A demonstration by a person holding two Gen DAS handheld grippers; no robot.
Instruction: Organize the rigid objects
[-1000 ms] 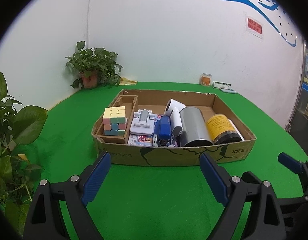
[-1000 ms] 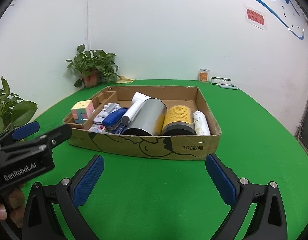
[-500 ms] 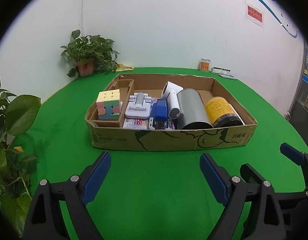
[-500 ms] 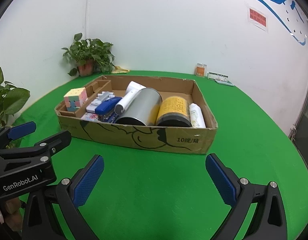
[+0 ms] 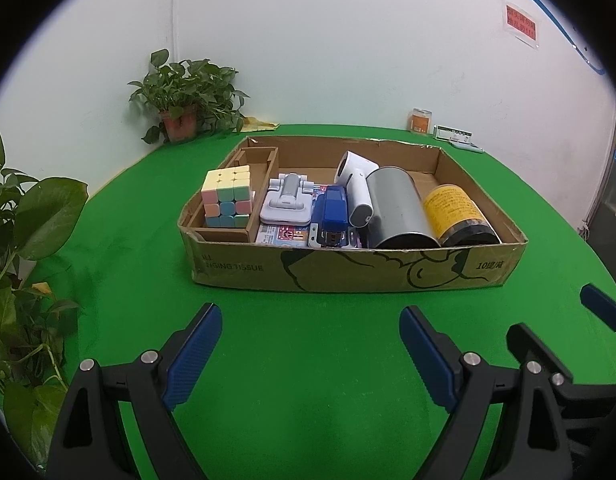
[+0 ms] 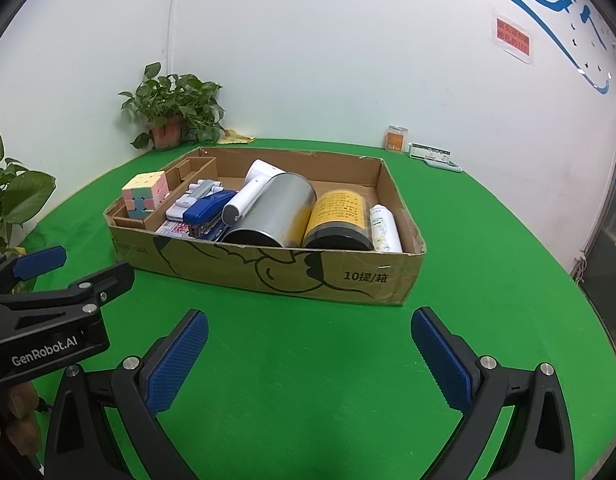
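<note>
A shallow cardboard box [image 5: 348,276] [image 6: 267,272] stands on the green table. It holds a pastel cube [image 5: 227,199] [image 6: 144,194] in a left compartment, a white phone stand [image 5: 287,204], a blue stapler [image 5: 332,216] [image 6: 209,212], a white cylinder device [image 5: 358,188], a silver can [image 5: 400,216] [image 6: 273,212], a yellow-labelled jar [image 5: 456,212] [image 6: 338,216] and a white bottle [image 6: 384,226]. My left gripper [image 5: 311,354] is open and empty, short of the box. My right gripper [image 6: 308,360] is open and empty, also short of the box.
A potted plant [image 5: 183,100] stands at the back left corner and leafy plants [image 5: 23,240] crowd the left edge. A small orange jar [image 5: 421,121] and a flat white item [image 5: 456,136] sit by the far wall. The left gripper shows in the right wrist view [image 6: 47,280].
Both grippers have pulled back from the box and risen a little, so the box looks farther away. Both stay open and empty. Nothing in the box has moved.
</note>
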